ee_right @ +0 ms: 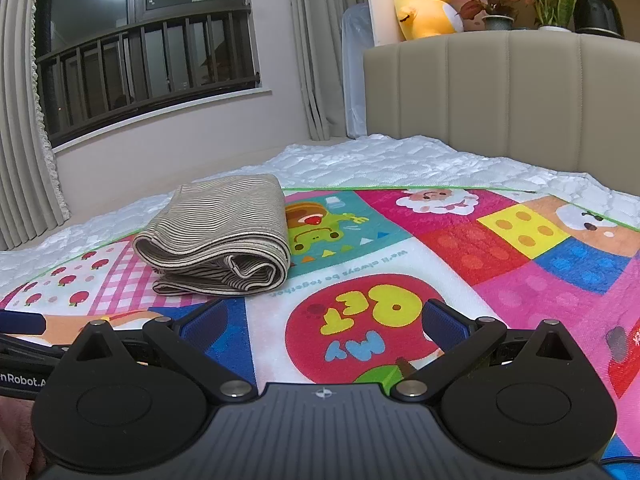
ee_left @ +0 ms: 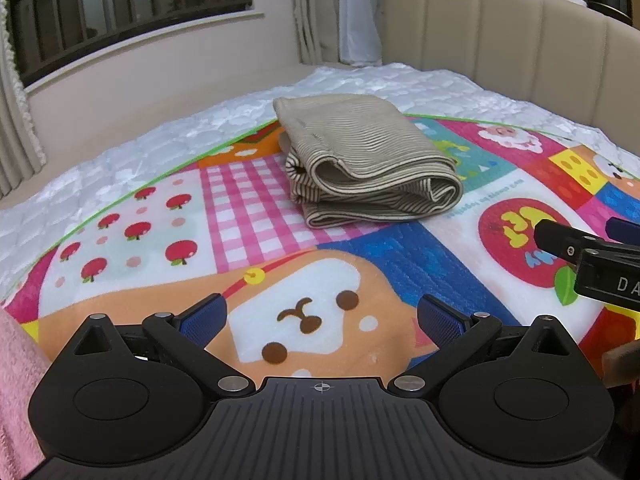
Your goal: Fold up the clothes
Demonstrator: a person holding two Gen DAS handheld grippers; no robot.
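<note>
Jaws spread and empty, folded garment lying ahead on the mat

Both pairs of jaws are seen spread wide, with nothing held between the blue pads. The left gripper point(ee_left: 320, 322) is positioned low over the colourful play mat point(ee_left: 360, 276), above a printed cartoon puppy face. The right gripper point(ee_right: 324, 326) is positioned over a red apple print bearing yellow letters. In the left wrist view, part of the right gripper is visible at the right edge; in the right wrist view, a part of the left gripper is visible at the left edge.

The striped beige garment point(ee_left: 368, 160) is found folded into a thick, compact bundle, resting on the mat well apart from both grippers, ahead of the left gripper and ahead-left of the right gripper point(ee_right: 218, 236). Its far edge reaches the white quilted mattress point(ee_left: 160, 136). A beige padded headboard point(ee_right: 500, 96) is seen behind the mattress, with a yellow plush toy point(ee_right: 426, 4) and potted plants point(ee_right: 496, 4) set on top. Pink fabric point(ee_left: 16, 392) is visible at the lower left of the left wrist view.
</note>
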